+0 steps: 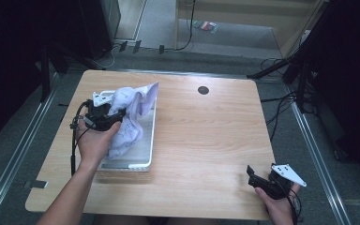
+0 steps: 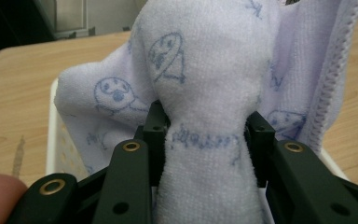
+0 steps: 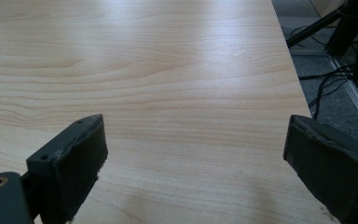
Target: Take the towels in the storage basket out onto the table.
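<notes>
High view first: the left gripper (image 1: 115, 116) is clamped on a pale lilac towel (image 1: 132, 112), held in the person's left hand (image 1: 95, 140) over a white basket (image 1: 151, 140). From the pinch, part of the towel rises and fans out ahead of the jaws toward the far side of the table (image 1: 206, 136), and part hangs down below them into the basket. The basket lies directly under this gripper, long side running away from the person, near the table's left edge.

Left gripper view, close up: the two black jaws squeeze a thick bunched fold of the towel (image 2: 205, 93) between them, so the cloth narrows to a waist at the pads and bulges above. Faint blue drawings are printed on it, and a stitched hem runs down to the right of the jaws. The basket's white perforated wall (image 2: 63, 149) shows just left of and behind the jaws.

Well apart from all this, the right gripper (image 1: 258, 180) sits low at the near right corner of the table, in the right hand (image 1: 277, 206). Right gripper view shows its jaws spread wide, with bare wood (image 3: 177, 93) between and ahead of them.
</notes>
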Demonstrator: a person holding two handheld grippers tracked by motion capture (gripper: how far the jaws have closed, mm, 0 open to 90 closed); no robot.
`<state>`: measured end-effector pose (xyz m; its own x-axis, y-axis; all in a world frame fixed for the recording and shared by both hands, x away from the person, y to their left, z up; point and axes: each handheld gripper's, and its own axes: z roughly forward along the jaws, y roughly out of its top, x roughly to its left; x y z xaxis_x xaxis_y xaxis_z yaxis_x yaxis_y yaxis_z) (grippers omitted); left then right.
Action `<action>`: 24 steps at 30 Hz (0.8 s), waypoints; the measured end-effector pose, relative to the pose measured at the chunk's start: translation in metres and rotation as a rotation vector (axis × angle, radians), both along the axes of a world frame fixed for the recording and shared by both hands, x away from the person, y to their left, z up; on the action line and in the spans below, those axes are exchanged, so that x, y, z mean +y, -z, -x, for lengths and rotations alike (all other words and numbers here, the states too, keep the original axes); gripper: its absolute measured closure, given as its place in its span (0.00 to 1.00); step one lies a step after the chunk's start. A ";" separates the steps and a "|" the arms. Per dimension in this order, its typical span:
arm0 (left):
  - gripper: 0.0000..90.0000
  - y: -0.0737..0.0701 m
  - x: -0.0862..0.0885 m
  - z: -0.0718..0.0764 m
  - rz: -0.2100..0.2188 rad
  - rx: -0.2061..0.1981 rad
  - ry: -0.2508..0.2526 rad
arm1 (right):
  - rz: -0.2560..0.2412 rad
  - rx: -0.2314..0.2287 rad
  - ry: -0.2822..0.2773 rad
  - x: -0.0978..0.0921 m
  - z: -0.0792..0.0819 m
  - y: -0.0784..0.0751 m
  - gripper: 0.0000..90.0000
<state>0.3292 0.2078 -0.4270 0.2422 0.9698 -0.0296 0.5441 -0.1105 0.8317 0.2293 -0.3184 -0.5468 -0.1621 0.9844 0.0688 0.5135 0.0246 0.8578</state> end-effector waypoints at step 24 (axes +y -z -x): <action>0.69 -0.045 -0.030 0.013 0.017 -0.144 0.025 | -0.001 -0.002 -0.001 0.000 0.000 0.000 0.06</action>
